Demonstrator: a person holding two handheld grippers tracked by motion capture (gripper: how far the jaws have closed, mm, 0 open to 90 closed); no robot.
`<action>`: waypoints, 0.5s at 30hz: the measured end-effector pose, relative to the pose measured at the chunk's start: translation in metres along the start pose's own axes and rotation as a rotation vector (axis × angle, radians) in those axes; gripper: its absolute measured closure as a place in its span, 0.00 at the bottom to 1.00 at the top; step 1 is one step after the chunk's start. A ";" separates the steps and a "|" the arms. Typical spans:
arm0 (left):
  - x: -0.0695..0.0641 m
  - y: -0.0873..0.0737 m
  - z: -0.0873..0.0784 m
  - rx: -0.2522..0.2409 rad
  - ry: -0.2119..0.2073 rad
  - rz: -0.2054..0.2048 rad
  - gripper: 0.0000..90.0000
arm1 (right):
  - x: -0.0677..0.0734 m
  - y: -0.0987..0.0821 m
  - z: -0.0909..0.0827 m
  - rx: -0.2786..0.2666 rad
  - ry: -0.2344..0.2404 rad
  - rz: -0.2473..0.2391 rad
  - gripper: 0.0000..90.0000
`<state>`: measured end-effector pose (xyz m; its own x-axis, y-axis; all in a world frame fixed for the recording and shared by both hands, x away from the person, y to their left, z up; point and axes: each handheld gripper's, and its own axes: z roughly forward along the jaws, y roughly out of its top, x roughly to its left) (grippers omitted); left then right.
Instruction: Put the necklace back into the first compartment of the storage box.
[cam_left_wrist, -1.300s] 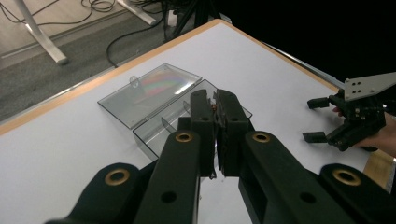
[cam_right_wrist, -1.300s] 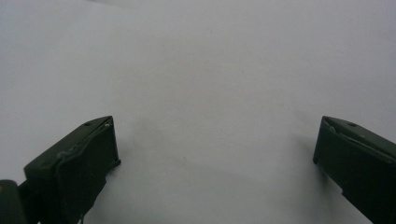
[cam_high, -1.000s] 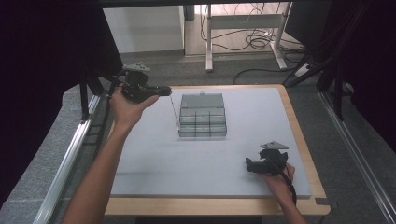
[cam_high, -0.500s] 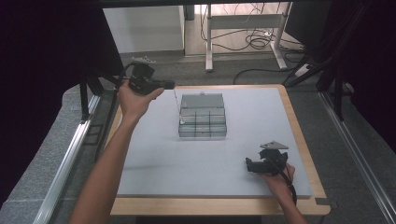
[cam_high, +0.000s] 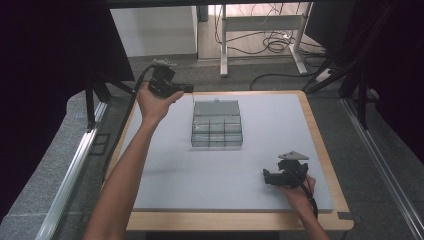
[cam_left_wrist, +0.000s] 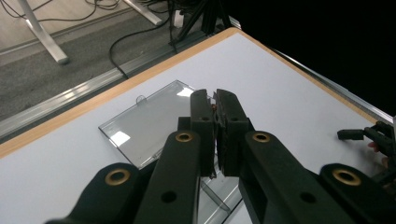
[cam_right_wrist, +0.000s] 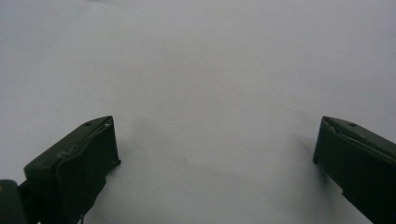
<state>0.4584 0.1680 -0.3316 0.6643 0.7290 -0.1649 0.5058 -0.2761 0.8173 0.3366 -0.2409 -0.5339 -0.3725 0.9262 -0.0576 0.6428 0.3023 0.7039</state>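
One clear box (cam_high: 217, 125), two claws, one table (cam_high: 280, 130)

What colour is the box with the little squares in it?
Clear, see-through plastic box; the left gripper view shows it best.

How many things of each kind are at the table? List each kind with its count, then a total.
Grippers: 2, left gripper and right gripper
Clear compartment box: 1
Total: 3
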 end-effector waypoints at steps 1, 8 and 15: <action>0.001 0.000 0.004 0.008 0.005 0.007 0.97 | 0.000 0.000 0.000 0.000 0.000 0.000 0.00; 0.008 -0.004 0.019 0.010 0.021 -0.011 0.97 | 0.000 0.000 0.000 0.000 0.001 -0.002 0.00; 0.016 -0.017 0.039 0.032 0.042 -0.029 0.97 | 0.000 0.000 0.000 0.001 0.000 -0.003 0.00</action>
<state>0.4822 0.1602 -0.3692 0.6258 0.7626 -0.1639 0.5419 -0.2739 0.7946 0.3367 -0.2411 -0.5338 -0.3749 0.9252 -0.0596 0.6424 0.3056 0.7028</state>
